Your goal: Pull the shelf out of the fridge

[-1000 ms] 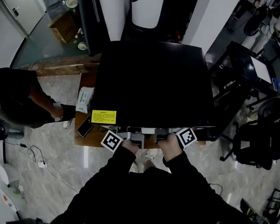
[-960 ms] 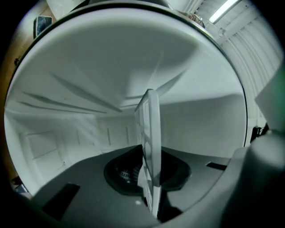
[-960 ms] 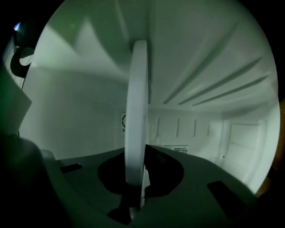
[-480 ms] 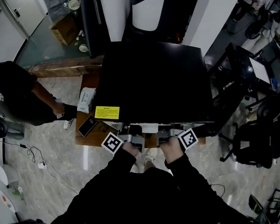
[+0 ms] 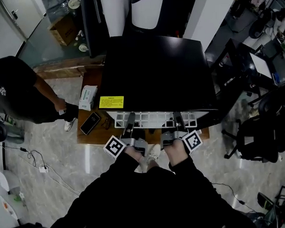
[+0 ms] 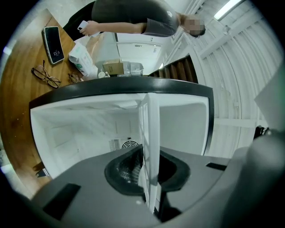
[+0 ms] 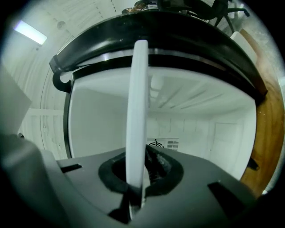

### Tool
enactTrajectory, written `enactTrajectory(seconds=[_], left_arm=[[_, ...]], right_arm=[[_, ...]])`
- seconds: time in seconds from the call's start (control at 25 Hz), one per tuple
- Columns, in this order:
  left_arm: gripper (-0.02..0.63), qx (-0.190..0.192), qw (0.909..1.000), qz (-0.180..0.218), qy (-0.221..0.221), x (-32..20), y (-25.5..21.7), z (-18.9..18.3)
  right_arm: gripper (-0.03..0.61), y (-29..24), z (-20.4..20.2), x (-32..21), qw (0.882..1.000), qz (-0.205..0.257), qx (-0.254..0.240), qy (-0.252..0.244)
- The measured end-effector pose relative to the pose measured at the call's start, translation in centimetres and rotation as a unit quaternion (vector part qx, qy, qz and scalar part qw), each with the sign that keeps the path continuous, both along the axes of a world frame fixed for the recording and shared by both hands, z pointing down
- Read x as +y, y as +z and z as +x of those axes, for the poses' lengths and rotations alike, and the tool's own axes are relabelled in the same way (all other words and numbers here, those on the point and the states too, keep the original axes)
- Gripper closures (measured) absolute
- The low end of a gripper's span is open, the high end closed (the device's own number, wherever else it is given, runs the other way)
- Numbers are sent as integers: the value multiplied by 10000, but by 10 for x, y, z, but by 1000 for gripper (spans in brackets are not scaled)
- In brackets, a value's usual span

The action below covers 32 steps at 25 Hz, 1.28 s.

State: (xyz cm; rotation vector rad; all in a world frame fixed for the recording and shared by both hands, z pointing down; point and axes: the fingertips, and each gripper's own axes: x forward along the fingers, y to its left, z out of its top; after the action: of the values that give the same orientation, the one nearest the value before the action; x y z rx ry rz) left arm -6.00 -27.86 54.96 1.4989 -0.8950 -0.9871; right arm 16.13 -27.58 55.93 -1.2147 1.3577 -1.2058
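Note:
The black fridge [image 5: 155,73] stands on a low table below me, and its white wire shelf [image 5: 154,119] sticks out of the front toward me. My left gripper [image 5: 129,128] is shut on the shelf's front edge at the left, my right gripper [image 5: 179,125] on the same edge at the right. In the left gripper view the shelf [image 6: 149,129] runs edge-on between the jaws of the left gripper [image 6: 149,178], with the white fridge interior [image 6: 80,129] behind. In the right gripper view the shelf's white front bar [image 7: 137,111] is pinched in the right gripper [image 7: 136,178].
The wooden table [image 5: 87,136] carries a phone [image 5: 90,123], a tissue pack [image 5: 88,97] and glasses [image 5: 105,122] left of the fridge. A person in black [image 5: 20,92] stands at the left. A black chair [image 5: 260,140] and desks are at the right.
The shelf has slid out of the fridge toward me, its white grid now showing. Both grippers have drawn back with it, still shut on its front edge.

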Motion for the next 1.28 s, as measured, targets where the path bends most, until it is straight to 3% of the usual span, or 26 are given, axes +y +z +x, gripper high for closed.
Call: enactTrajectory(seconds=[0.76, 1.28], left_arm=[[575, 0, 9998, -136, 139, 49, -1, 2], [581, 21, 9992, -160, 354, 110, -8, -6]], right_arm=[[548, -3, 1, 50, 10000, -34, -20, 41], [549, -10, -8, 115, 10000, -18, -68, 22]])
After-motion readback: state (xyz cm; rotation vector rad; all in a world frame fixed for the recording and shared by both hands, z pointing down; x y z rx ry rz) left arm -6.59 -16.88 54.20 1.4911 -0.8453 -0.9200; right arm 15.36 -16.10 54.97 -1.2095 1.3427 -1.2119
